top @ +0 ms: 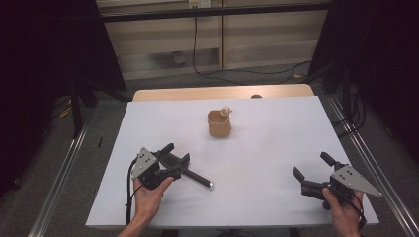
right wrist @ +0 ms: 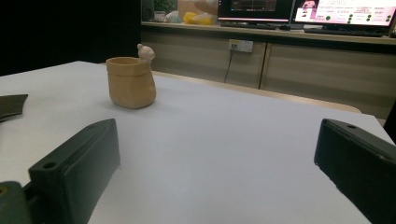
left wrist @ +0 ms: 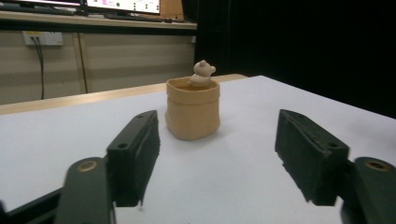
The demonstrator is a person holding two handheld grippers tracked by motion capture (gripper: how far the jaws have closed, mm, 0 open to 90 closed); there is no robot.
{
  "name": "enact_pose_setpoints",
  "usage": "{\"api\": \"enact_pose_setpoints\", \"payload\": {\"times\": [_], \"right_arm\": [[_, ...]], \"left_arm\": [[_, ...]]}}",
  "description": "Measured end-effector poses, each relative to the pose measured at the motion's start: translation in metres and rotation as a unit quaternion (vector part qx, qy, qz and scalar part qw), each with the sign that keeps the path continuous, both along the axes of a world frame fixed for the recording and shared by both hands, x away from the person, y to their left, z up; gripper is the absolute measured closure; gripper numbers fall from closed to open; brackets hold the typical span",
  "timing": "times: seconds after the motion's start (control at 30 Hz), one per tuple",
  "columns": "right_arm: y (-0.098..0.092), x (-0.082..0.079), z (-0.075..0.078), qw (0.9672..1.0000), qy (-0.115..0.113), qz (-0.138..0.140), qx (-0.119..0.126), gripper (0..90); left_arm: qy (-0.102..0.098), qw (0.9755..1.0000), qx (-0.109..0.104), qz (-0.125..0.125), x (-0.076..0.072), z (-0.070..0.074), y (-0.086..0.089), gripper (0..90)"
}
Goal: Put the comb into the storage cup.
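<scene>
A tan pot with a small pale bear figure on its rim stands at the middle of the white table top, toward the far side. A black pen with a silver tip lies at the near left. My left gripper rests over the pen's far end, jaws apart. In the left gripper view the left gripper faces the pot with nothing between its pads. My right gripper sits at the near right, open and empty. In the right gripper view the right gripper has the pot far off at the left.
The white sheet covers a wooden table whose bare strip shows at the far edge. Metal rails run along both sides. Cables lie on the floor beyond the table. A dark jaw tip shows at the left edge of the right gripper view.
</scene>
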State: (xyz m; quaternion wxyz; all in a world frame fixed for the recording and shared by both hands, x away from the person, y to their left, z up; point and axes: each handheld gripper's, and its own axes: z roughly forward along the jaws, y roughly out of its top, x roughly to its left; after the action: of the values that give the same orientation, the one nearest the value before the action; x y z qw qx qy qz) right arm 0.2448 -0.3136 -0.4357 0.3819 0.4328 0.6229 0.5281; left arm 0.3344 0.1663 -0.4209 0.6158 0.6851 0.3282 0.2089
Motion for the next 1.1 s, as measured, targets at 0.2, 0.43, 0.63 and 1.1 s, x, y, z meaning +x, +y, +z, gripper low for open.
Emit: {"api": "enact_pose_setpoints", "payload": {"times": [0.2,0.43,0.63,1.1], "right_arm": [[0.0002,0.0000,-0.0001,1.0000,0.001,0.001,0.001,0.0],[0.0002,-0.0004,0.0000,1.0000,0.001,0.002,0.000,0.0],[0.0001,0.0003,-0.0004,1.0000,0.002,0.002,0.001,0.0],[0.0002,0.0001,-0.0002,1.0000,0.000,0.003,0.002,0.0]], "left_arm": [[0.004,1.0000,0.004,-0.005,0.0003,0.0002,0.0009,49.1],[0.012,0.9995,0.005,-0.029,0.0018,-0.0002,0.0004,65.8],[0.000,0.9994,0.000,-0.033,0.0024,-0.0004,0.0016,89.4],[0.041,0.9964,0.031,-0.067,0.0077,0.0022,-0.0083,90.0]]}}
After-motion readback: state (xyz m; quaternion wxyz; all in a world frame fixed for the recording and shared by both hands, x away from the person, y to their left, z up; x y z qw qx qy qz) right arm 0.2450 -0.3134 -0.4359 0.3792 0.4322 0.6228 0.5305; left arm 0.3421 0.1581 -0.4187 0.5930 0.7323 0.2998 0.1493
